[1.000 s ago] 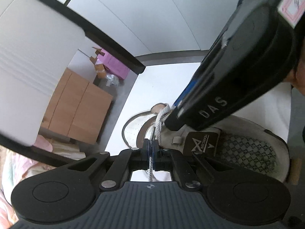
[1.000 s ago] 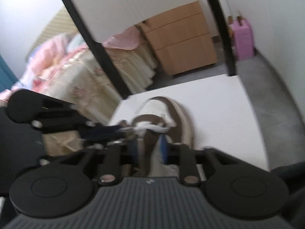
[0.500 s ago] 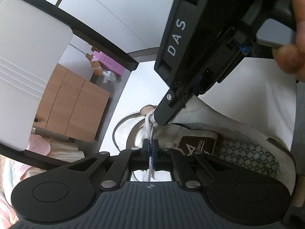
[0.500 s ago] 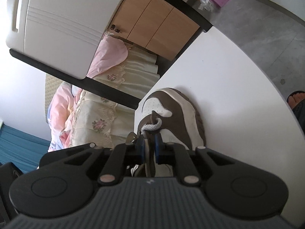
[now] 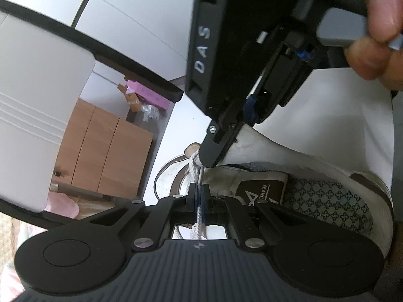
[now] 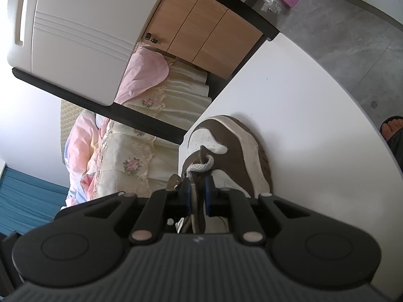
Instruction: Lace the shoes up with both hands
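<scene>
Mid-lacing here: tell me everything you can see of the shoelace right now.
The shoelace is a white, braided cord that looks like woven cotton. It loops through the brown eyelet flap near the toe of the brown-and-white shoe lying on the white table. From there one strand runs back into the left gripper, whose blue pads are shut on it. A strand also passes between the right gripper pads, along with part of the shoe's upper. The lace ends are hidden.
</scene>
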